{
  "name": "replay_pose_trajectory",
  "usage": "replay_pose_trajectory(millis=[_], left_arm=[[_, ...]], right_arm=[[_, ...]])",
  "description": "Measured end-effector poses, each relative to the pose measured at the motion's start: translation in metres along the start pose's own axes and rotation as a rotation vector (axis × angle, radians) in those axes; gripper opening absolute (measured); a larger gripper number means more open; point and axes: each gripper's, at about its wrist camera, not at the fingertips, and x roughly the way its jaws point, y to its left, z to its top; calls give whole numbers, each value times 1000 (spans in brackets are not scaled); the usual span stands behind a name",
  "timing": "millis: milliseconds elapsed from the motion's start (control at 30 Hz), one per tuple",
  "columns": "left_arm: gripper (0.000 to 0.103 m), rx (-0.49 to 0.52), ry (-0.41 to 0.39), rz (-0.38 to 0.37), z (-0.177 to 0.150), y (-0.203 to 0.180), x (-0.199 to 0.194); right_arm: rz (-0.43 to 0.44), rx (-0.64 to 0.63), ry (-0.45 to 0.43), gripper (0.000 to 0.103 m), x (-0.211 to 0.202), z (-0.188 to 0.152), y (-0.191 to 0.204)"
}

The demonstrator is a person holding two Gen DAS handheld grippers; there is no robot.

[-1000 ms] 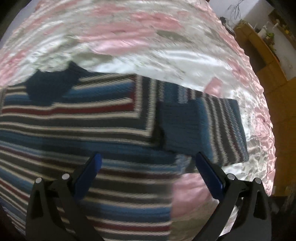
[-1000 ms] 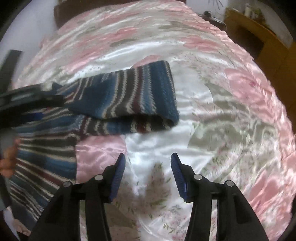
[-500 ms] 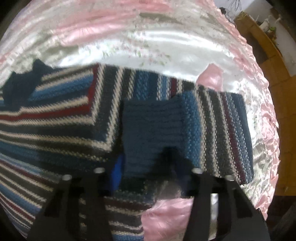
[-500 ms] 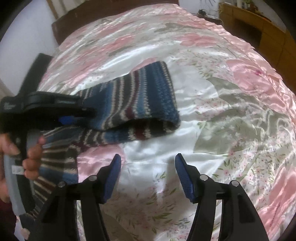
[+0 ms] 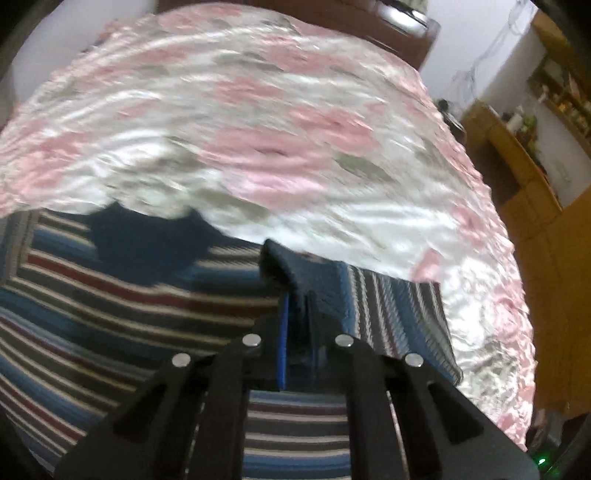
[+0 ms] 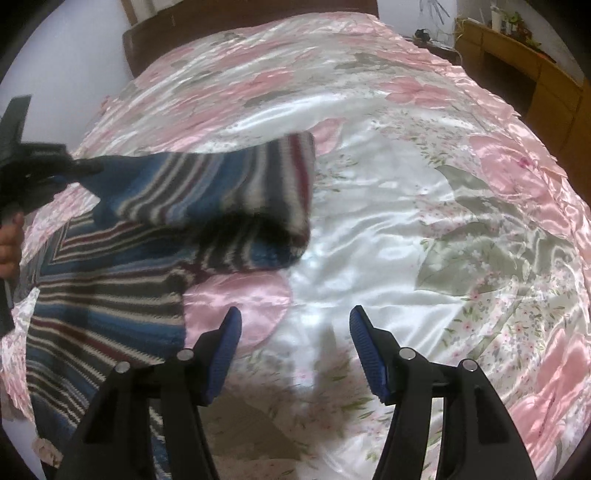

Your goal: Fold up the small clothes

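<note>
A small knitted sweater (image 5: 122, 306) striped blue, grey, white and dark red lies on the bed. My left gripper (image 5: 295, 314) is shut on the dark blue cuff (image 5: 295, 266) of its sleeve (image 5: 391, 314). The right wrist view shows that sleeve (image 6: 221, 184) lifted off the bed and stretched left toward the left gripper (image 6: 74, 171), while the sweater body (image 6: 103, 306) lies flat at lower left. My right gripper (image 6: 295, 328) stands open over bare bedspread, right of the sweater body and just in front of the raised sleeve, holding nothing.
The pink, white and grey floral satin bedspread (image 6: 424, 184) covers the whole bed. A dark wooden headboard (image 6: 221, 26) runs along the far edge. Wooden cabinets (image 5: 535, 192) stand beyond the right side. A hand (image 6: 9, 247) holds the left gripper's handle.
My left gripper went from open above the sweater to shut on the sleeve cuff, then lifted the sleeve up. The right gripper stayed open and drew back a little.
</note>
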Motion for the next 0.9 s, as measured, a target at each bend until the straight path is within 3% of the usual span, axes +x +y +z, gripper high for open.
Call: replay_pose_trajectory(millis=[400,533,667,767,833,867,900], left_arm=[[8,-155,-31,159,13,147,-16],[8,-164,-6,179,13,177,-8],[8,-173,31,216,9,193,13],[8,-171,35,243,6,200,23],[8,-168,29,260,5,205,26],[8,-165,29,263,3,206,28],[8,-155,33,277,0,207,31]], right_arm=[[23,-46,35,62,7,20,46],[82,-34,73,63,28,37,63],[87,13,150,63,65,56,73],[139,44,219,63,89,66,79],[126,28,248,54,99,69,85],[135,12,256,34,101,69,89],[144,-4,267,32,103,68,94]])
